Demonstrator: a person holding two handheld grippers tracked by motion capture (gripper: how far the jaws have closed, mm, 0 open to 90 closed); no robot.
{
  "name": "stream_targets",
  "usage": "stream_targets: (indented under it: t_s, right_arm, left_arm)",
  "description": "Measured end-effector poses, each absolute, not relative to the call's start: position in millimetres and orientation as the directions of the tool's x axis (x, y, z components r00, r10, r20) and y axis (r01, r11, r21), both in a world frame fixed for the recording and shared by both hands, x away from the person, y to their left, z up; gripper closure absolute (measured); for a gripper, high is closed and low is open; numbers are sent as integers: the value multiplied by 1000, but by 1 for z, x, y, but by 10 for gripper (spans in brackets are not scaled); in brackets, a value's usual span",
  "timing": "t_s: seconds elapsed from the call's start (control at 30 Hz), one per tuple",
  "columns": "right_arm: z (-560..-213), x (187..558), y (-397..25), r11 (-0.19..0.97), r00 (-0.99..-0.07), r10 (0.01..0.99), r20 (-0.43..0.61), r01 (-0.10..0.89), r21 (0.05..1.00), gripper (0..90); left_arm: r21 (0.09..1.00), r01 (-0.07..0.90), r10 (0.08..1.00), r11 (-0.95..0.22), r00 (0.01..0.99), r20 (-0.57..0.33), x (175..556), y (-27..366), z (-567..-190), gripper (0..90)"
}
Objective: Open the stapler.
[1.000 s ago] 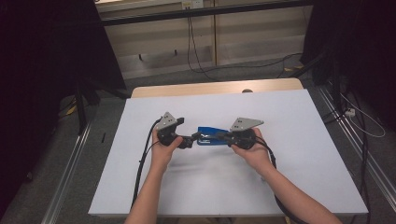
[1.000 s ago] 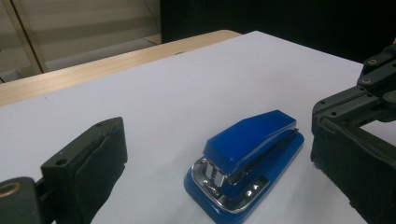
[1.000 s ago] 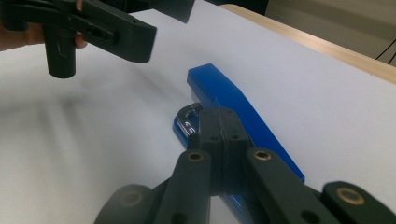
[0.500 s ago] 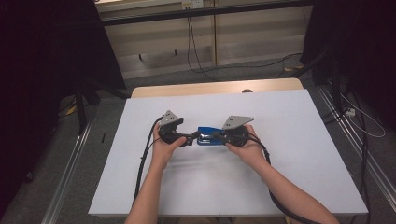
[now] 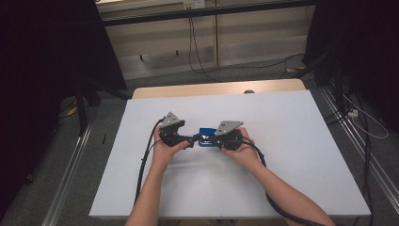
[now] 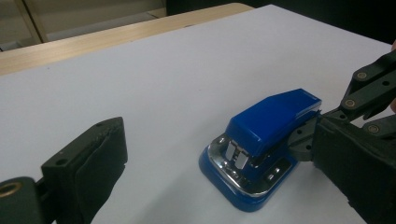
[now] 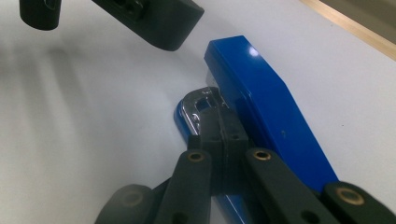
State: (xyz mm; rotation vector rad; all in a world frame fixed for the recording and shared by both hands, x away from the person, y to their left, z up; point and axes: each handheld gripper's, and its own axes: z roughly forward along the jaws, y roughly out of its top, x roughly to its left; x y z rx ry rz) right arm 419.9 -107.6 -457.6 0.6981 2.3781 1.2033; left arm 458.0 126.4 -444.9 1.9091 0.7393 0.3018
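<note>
High view: blue stapler between two claws

Stapler [image 5: 205, 137] lies mid-table on the white table [image 5: 291, 155], with grey floor and dark curtains around. Right claw [image 7: 217, 122] is pressed together at its metal mouth. Left claw [image 6: 224, 154] is spread apart, the stapler's front lying between its jaws.

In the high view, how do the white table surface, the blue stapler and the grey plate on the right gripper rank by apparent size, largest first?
1. white table surface, by far the largest.
2 and 3. grey plate on the right gripper and blue stapler: unsure. The plate looks slightly bigger, but the grippers hide most of the stapler.
</note>
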Motion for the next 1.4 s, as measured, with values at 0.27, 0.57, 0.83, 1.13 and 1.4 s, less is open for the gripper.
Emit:
stream_targets:
  t_s: [0.27, 0.57, 0.83, 1.13, 1.4]
  right_arm:
    - [-461, 422, -103, 531, -807, 575, -134, 244, 811, 900]
    - [-462, 422, -103, 525, -805, 578, -131, 245, 815, 900]
    - [-463, 422, -104, 504, -802, 588, -105, 262, 823, 900]
    - [-463, 422, -104, 501, -800, 592, -96, 273, 822, 900]
    - [-463, 421, -105, 492, -798, 597, -85, 280, 825, 900]
  left_arm:
    - [880, 361, 603, -310, 790, -111, 458, 127, -446, 102]
    - [862, 368, 591, -348, 800, -103, 457, 129, -447, 347]
    - [841, 376, 542, -390, 832, -121, 456, 129, -450, 633]
    - [816, 383, 495, -433, 858, -139, 456, 128, -456, 860]
    - [817, 396, 517, -420, 844, -143, 461, 126, -460, 900]
